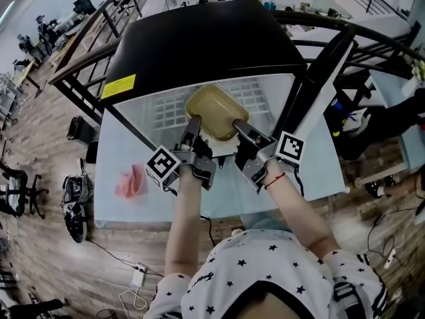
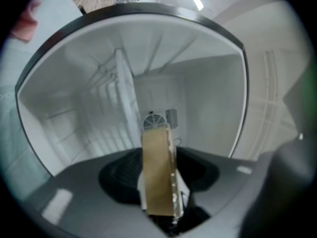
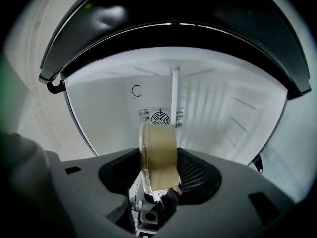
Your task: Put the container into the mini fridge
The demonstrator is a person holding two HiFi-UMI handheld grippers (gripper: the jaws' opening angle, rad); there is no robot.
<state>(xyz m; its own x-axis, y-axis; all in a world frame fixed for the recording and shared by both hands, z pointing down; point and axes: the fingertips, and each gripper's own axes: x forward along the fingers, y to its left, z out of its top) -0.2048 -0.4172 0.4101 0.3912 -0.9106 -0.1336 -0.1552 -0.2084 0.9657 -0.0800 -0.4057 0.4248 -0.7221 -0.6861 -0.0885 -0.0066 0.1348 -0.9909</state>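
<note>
A tan, translucent container (image 1: 216, 111) hangs at the mouth of the open mini fridge (image 1: 199, 45), held from both sides. My left gripper (image 1: 194, 128) is shut on its near left rim, and my right gripper (image 1: 242, 130) is shut on its near right rim. In the left gripper view the container (image 2: 158, 172) stands edge-on between the jaws of the left gripper (image 2: 161, 202). The right gripper view shows the container (image 3: 158, 155) the same way in the right gripper (image 3: 156, 192). Beyond it lies the white fridge interior.
The fridge door (image 1: 319, 85) stands open at the right. Inside are a white wire shelf (image 3: 174, 93) and a round fan vent (image 3: 160, 117) on the back wall. A pink cloth (image 1: 131, 181) lies on the pale table (image 1: 312, 178) at the left.
</note>
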